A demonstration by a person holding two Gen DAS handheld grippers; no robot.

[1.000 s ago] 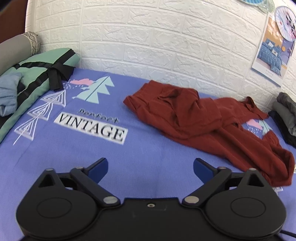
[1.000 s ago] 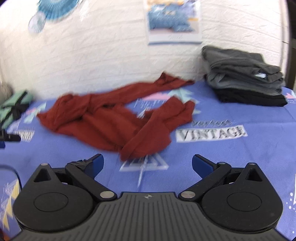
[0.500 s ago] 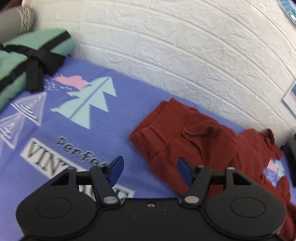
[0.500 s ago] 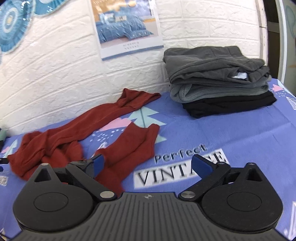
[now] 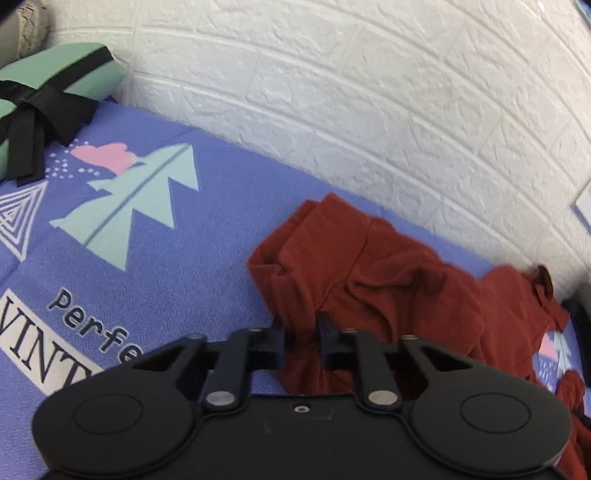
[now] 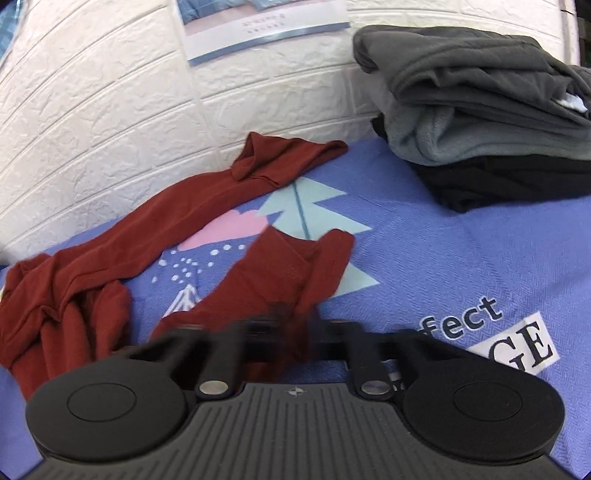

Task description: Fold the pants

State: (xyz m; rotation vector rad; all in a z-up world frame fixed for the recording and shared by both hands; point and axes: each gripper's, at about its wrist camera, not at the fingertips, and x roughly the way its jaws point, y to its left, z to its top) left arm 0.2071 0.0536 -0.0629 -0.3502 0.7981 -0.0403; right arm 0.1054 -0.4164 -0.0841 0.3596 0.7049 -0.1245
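Rust-red pants [image 5: 399, 291] lie crumpled on a blue printed bedsheet [image 5: 155, 258] by the white brick wall. My left gripper [image 5: 301, 332] is nearly shut, its fingers pinching the near edge of the waist end. In the right wrist view the two legs [image 6: 207, 214] stretch left to right. My right gripper [image 6: 295, 325] is blurred and closed down on the nearer leg's cuff end [image 6: 299, 266].
A stack of folded grey and black clothes [image 6: 487, 110] sits at the right by the wall. A green cushion with a black strap [image 5: 44, 99] lies at the left. A poster [image 6: 258, 26] hangs on the brick wall.
Both grippers have moved in close to the pants and gone from wide open to closed on the fabric, left at the waist end, right at a leg cuff.
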